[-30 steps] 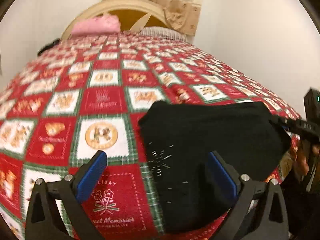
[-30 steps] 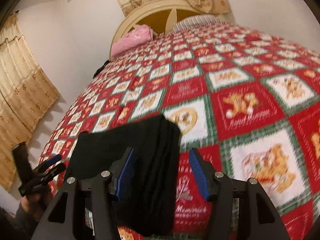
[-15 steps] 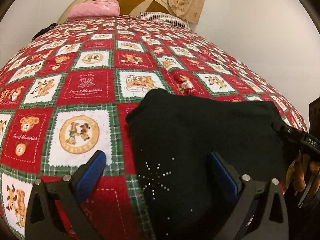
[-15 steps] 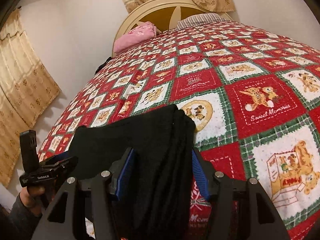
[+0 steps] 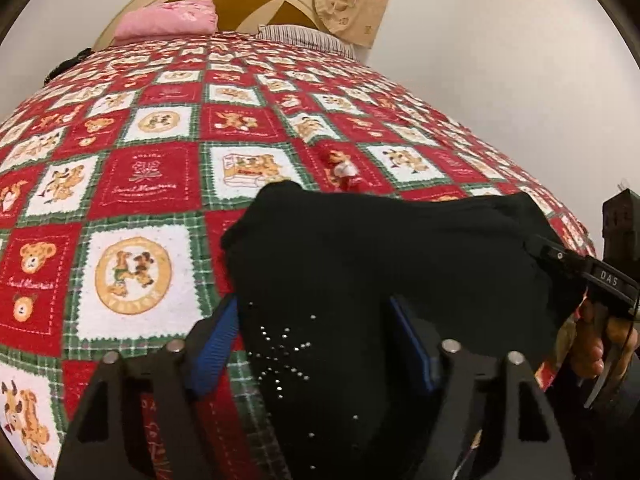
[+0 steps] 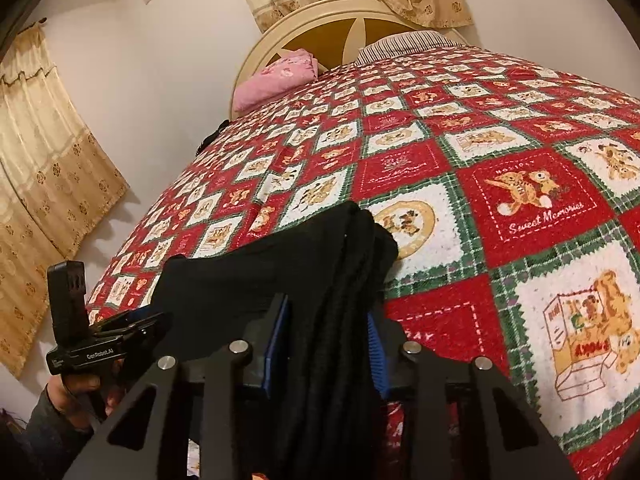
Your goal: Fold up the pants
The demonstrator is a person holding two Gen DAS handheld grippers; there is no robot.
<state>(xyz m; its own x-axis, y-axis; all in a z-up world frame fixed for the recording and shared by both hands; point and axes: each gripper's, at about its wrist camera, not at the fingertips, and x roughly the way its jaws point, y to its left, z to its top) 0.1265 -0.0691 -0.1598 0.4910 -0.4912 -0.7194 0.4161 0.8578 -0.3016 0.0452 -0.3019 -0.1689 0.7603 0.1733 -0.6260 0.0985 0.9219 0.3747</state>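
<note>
The black pants (image 5: 380, 264) lie folded in a thick bundle at the near edge of the bed; a rhinestone star shows on them. My left gripper (image 5: 320, 344) has its blue pads closed in on the near left corner of the bundle. My right gripper (image 6: 326, 336) grips the bundle's stacked right edge (image 6: 344, 280) between its pads. Each gripper shows in the other's view: the right one (image 5: 560, 260) at the pants' right end, the left one (image 6: 132, 324) at their left end.
The bed has a red, green and white patchwork blanket (image 5: 152, 184). A pink pillow (image 5: 168, 20) and a striped pillow (image 5: 304, 38) lie by the cream headboard (image 6: 340, 20). A white wall is on the right, curtains (image 6: 44, 184) on the left.
Both grippers have closed from wide open onto the pants bundle and moved in closer to it. The bundle's ends look slightly gathered.
</note>
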